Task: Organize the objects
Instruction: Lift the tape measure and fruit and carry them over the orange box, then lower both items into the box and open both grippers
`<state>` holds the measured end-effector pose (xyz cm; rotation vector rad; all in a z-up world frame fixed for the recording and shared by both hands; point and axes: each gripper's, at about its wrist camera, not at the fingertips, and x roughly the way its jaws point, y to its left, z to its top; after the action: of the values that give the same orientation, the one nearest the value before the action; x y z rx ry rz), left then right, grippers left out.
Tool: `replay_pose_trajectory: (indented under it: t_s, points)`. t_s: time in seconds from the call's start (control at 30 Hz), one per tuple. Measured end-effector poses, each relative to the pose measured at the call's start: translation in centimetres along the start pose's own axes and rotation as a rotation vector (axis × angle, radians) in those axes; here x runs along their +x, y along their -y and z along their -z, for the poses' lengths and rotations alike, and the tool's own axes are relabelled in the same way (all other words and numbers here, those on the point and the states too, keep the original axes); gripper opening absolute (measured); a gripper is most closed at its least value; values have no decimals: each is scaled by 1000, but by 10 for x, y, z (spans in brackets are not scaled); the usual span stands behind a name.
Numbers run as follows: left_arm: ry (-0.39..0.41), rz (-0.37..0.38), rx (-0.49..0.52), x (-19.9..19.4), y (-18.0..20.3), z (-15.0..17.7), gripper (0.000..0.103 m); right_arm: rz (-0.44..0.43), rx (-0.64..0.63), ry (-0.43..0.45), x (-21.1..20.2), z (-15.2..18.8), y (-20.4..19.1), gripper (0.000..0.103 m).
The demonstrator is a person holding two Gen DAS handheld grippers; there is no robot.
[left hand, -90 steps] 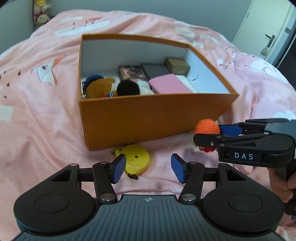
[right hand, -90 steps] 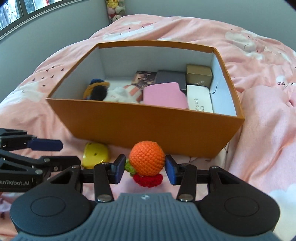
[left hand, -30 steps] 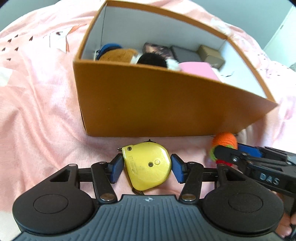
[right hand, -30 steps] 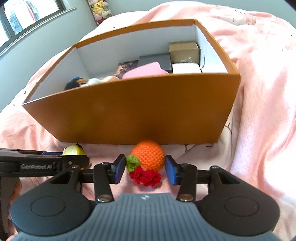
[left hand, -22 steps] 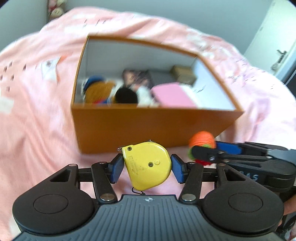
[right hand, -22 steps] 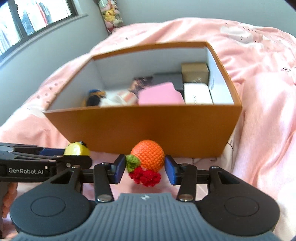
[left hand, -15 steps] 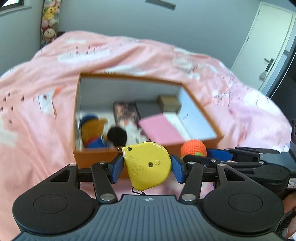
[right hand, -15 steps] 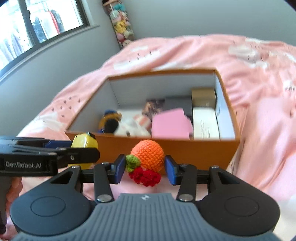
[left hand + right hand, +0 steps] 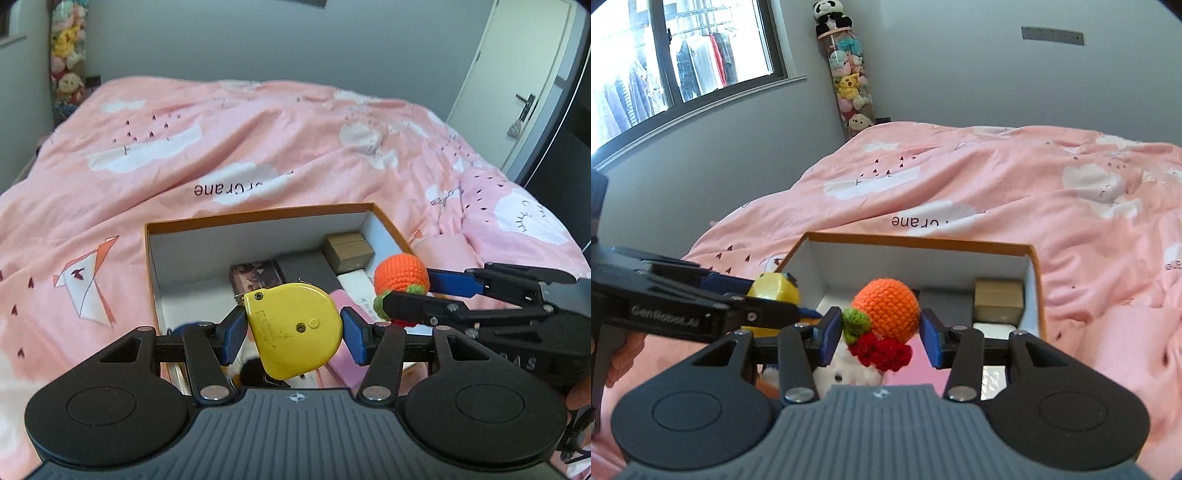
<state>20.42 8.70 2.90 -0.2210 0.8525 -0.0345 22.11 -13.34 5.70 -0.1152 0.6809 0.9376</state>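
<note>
My left gripper (image 9: 293, 334) is shut on a yellow tape measure (image 9: 295, 328) and holds it above the near part of the orange box (image 9: 258, 216). My right gripper (image 9: 879, 334) is shut on an orange crocheted fruit toy (image 9: 886, 314) with a green leaf and red bits, held above the same box (image 9: 916, 242). In the left wrist view the toy (image 9: 400, 277) sits to the right of the tape measure. In the right wrist view the tape measure (image 9: 772, 295) shows at left.
Inside the box lie a brown carton (image 9: 349, 249), a dark flat case (image 9: 306, 267), a printed card box (image 9: 256, 273), a pink item (image 9: 341, 363) and plush toys (image 9: 849, 373). The box rests on a pink duvet (image 9: 221, 147). A door (image 9: 528, 81) stands at right.
Both grippers have risen from the duvet in front of the box, each with its object, and now hang over the open box. The box looks lower and farther below.
</note>
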Motion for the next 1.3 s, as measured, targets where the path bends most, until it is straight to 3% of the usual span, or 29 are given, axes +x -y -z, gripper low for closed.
replay_pose_trajectory:
  t_s: [0.23, 0.5, 0.7, 0.93, 1.3]
  points:
    - [-122, -65, 34, 52, -10, -26, 63, 22, 41, -47, 37, -14, 16, 48]
    - [-263, -163, 92, 116, -15, -32, 63, 23, 58, -79, 64, -15, 34, 48]
    - [-354, -222, 113, 142, -18, -26, 63, 17, 54, -104, 83, -15, 45, 48]
    - [-398, -274, 110, 153, -24, -20, 63, -3, 46, -113, 96, -19, 48, 48]
    - [-347, -236, 156, 133, -26, -16, 66, -2, 33, -126, 101, -19, 44, 48]
